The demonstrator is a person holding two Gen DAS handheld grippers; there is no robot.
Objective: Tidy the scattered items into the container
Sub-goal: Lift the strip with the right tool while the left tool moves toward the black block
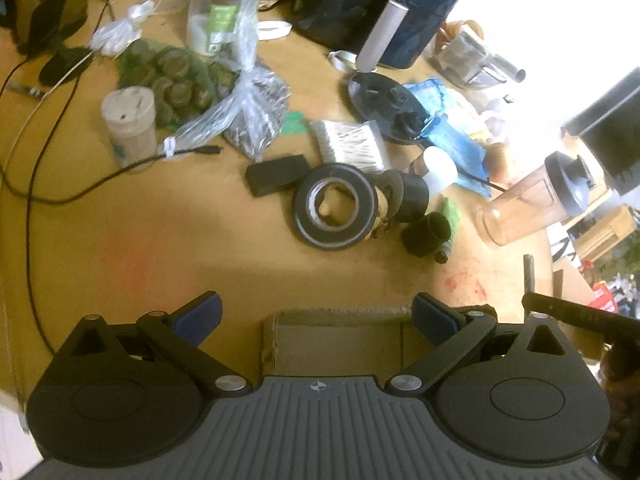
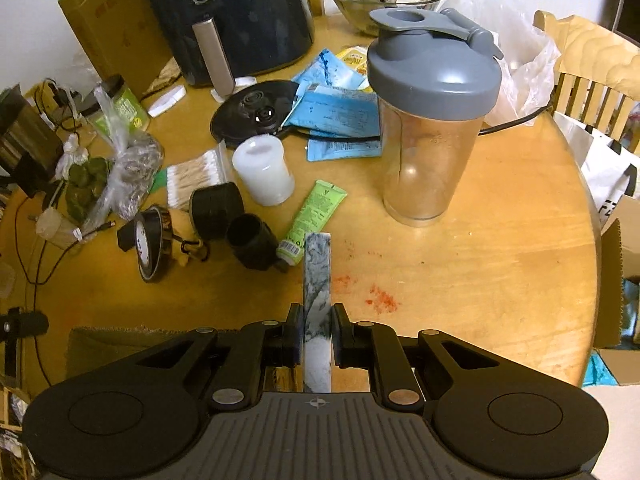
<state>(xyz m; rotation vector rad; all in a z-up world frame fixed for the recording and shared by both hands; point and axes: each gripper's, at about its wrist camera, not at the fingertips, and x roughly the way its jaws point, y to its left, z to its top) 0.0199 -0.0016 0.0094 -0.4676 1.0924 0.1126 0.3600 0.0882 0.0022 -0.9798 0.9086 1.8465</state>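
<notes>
A wooden tabletop (image 2: 500, 240) is seen, with many things scattered on it. At its near edge a cardboard box (image 1: 336, 340) is seen, open at the top; this is judged to be the container. In the left view the box lies right under the left gripper (image 1: 316, 316), between its two arms. In the right view only the box's frayed edge (image 2: 120, 334) is seen, low and to the left of the right gripper (image 2: 317, 322).

A long, flat marbled bar (image 2: 317, 280) is held by the right gripper. Its long side runs straight ahead, along the fingers, and its far end pokes out over the tabletop near a green tube (image 2: 316, 212). The right jaws are pressed tight on both sides of the bar.

The left jaws are spread wide, and nothing is held or touched by them.

It is judged that the bar must be carried to the left and let go over the box. A black tape roll (image 1: 335, 205) is left on the tabletop, ahead of the left gripper.
</notes>
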